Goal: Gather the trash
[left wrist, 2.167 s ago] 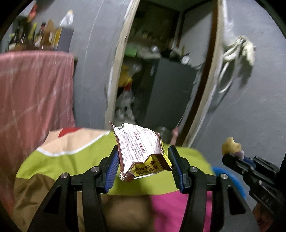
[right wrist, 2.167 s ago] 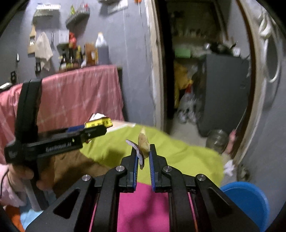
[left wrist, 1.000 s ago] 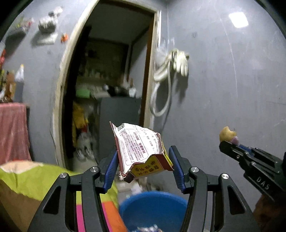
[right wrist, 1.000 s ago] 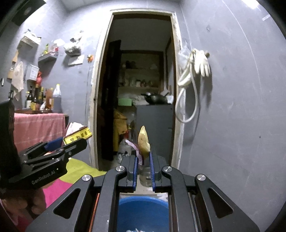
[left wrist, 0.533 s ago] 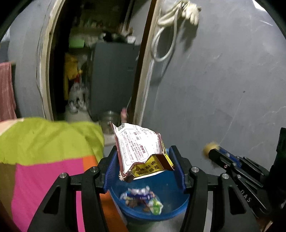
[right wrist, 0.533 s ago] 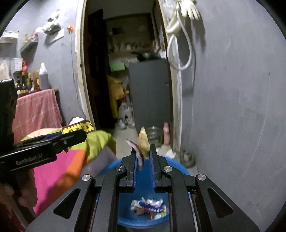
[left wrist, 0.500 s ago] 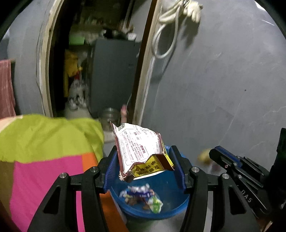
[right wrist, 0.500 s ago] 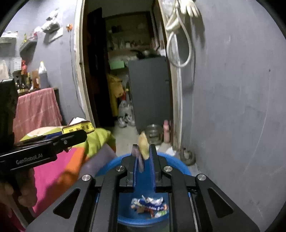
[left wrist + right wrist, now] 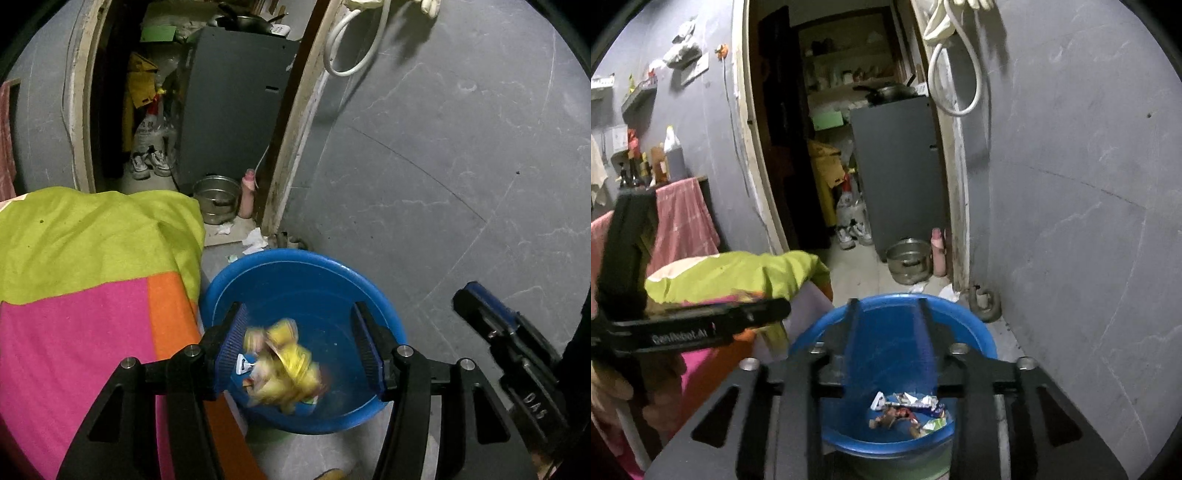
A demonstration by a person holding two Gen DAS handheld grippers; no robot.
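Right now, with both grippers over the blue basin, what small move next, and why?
Probably lift both grippers clear. The left gripper stands open, the yellow wrapper dropping blurred into the blue basin; the right gripper has just been opening, nothing between its jaws.

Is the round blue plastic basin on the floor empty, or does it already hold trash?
Not empty. The round blue plastic basin holds crumpled wrappers on its bottom, and a blurred yellow packet shows above them in the left wrist view.
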